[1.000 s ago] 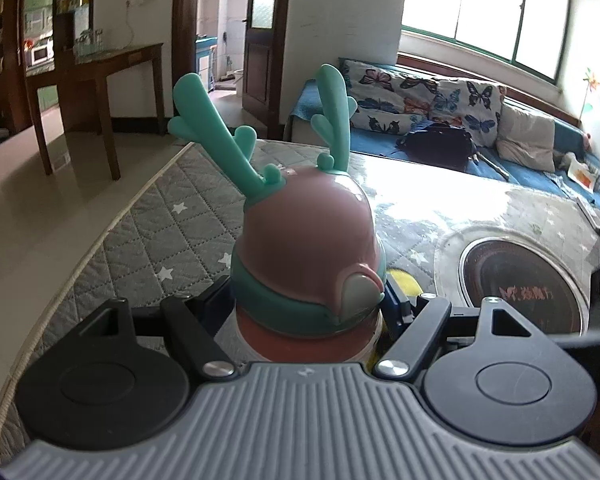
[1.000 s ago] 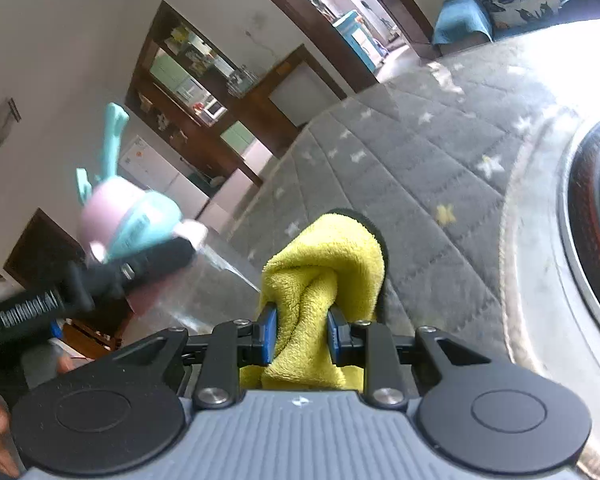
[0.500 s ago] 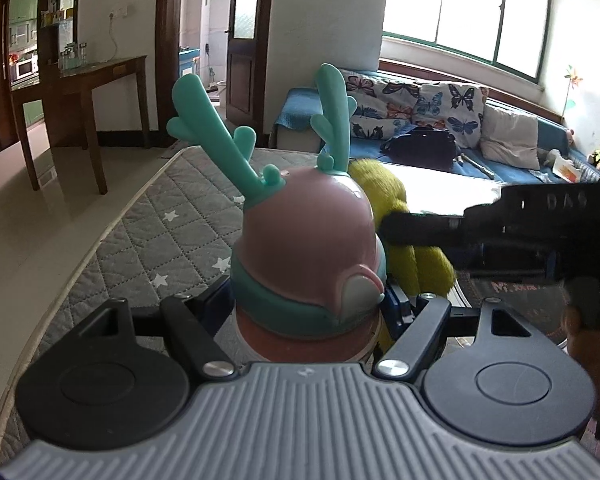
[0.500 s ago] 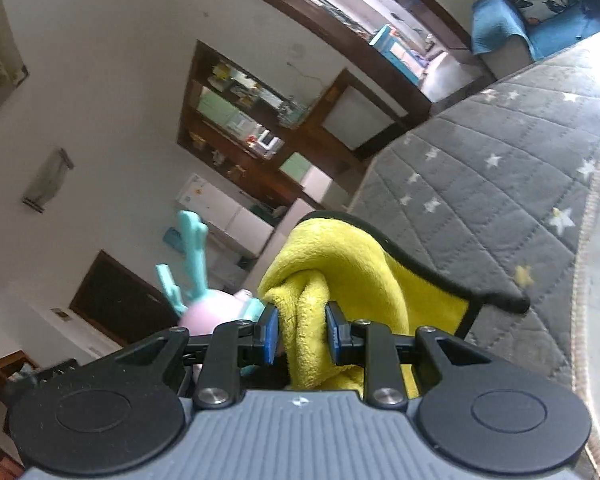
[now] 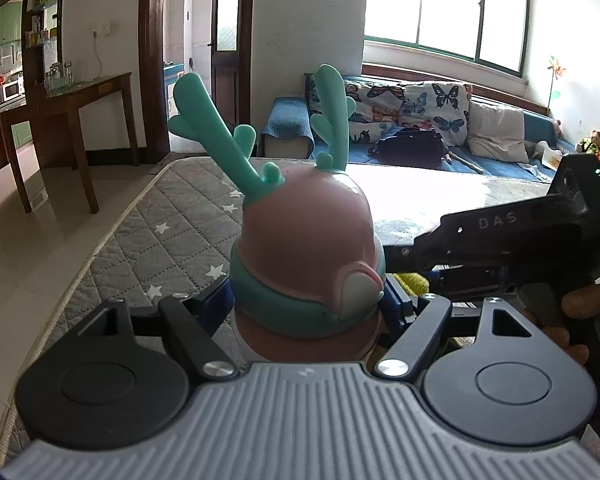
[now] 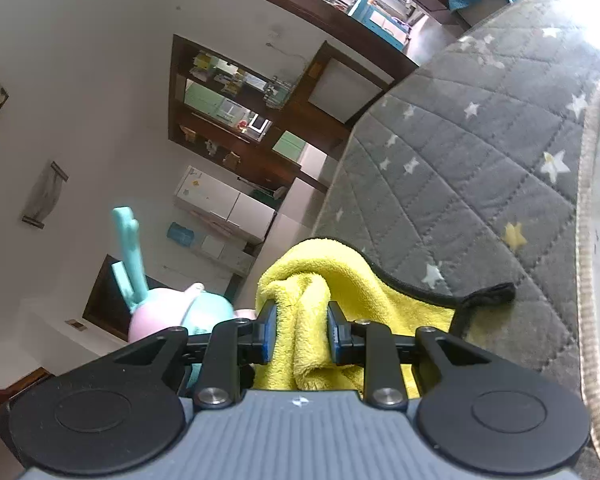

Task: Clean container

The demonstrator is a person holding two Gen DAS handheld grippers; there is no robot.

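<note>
My left gripper (image 5: 308, 304) is shut on a pink container (image 5: 306, 248) with a teal band and two teal antlers, held upright above the quilted table. My right gripper (image 6: 302, 328) is shut on a folded yellow cloth (image 6: 332, 280) with a black hem. In the left wrist view the right gripper's black body (image 5: 512, 240) reaches in from the right, and a bit of the yellow cloth (image 5: 410, 280) shows just behind the container's right side. In the right wrist view the container (image 6: 176, 312) lies low at the left, beside the cloth.
A grey star-quilted cover (image 5: 160, 236) lies over the table. A wooden side table (image 5: 76, 120) stands at the left and a blue sofa with butterfly cushions (image 5: 420, 120) behind. A hand (image 5: 580, 308) holds the right gripper.
The right gripper with the cloth has dropped lower against the container's right side, so less cloth shows in the left view. The left gripper still holds the container, raised slightly.
</note>
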